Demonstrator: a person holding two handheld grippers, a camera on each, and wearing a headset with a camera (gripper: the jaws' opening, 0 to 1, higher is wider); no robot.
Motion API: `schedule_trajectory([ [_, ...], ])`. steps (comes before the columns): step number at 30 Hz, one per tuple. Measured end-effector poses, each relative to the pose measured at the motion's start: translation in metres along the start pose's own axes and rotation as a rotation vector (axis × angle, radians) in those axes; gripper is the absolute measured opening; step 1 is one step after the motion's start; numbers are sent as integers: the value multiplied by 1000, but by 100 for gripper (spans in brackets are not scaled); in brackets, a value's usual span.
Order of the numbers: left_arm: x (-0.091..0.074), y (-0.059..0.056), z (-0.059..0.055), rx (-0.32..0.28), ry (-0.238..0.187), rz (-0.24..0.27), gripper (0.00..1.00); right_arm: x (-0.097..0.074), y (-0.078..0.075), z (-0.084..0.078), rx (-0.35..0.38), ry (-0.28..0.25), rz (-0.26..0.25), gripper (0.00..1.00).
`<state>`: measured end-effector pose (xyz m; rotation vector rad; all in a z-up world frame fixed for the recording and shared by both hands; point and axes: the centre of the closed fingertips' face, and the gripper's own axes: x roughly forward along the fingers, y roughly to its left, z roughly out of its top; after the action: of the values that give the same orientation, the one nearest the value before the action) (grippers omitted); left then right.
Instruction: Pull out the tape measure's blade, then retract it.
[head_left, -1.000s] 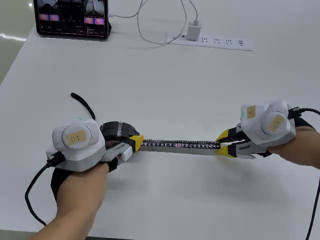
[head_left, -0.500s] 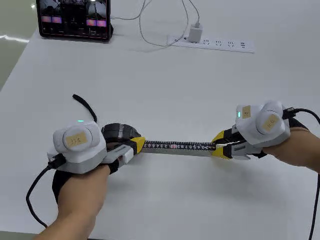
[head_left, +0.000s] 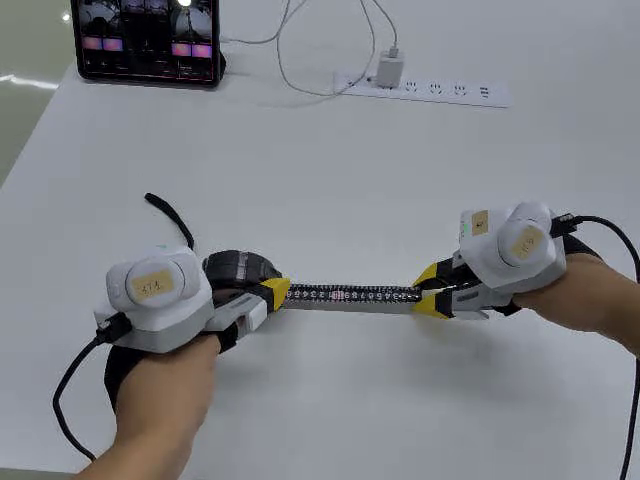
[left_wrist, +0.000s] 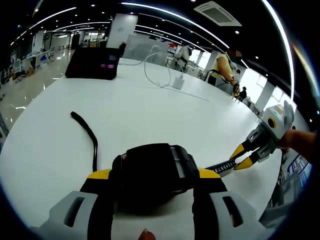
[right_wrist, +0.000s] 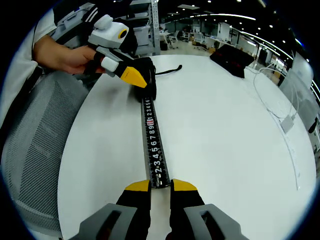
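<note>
A black tape measure (head_left: 238, 270) rests on the white table (head_left: 330, 180), and my left gripper (head_left: 268, 290) is shut on its case. In the left gripper view the case (left_wrist: 152, 167) sits between the yellow-tipped jaws. Its black blade (head_left: 350, 296) runs rightwards, a short length out, to my right gripper (head_left: 427, 290), which is shut on the blade's end. The right gripper view looks along the numbered blade (right_wrist: 152, 145) from the right gripper (right_wrist: 160, 186) to the case (right_wrist: 148, 75) and the left gripper (right_wrist: 131, 75). The tape's black wrist strap (head_left: 168, 212) lies behind the case.
A dark tablet (head_left: 145, 35) stands at the far left of the table. A white power strip (head_left: 420, 85) with a charger and cables lies at the back. The table's left edge is near the tablet. A grey mesh chair (right_wrist: 30, 135) is beside the table.
My right gripper has moved left towards the case, and the exposed length of blade has become shorter. The left gripper and the case have stayed about where they were.
</note>
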<state>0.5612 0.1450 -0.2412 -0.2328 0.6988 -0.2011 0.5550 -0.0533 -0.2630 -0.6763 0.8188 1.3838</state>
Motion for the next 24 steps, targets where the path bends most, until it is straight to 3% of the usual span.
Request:
schedule_trajectory([
  [24,0,2,1,-28,-6,-13,59,12,3,22,-8,-34,17,10],
])
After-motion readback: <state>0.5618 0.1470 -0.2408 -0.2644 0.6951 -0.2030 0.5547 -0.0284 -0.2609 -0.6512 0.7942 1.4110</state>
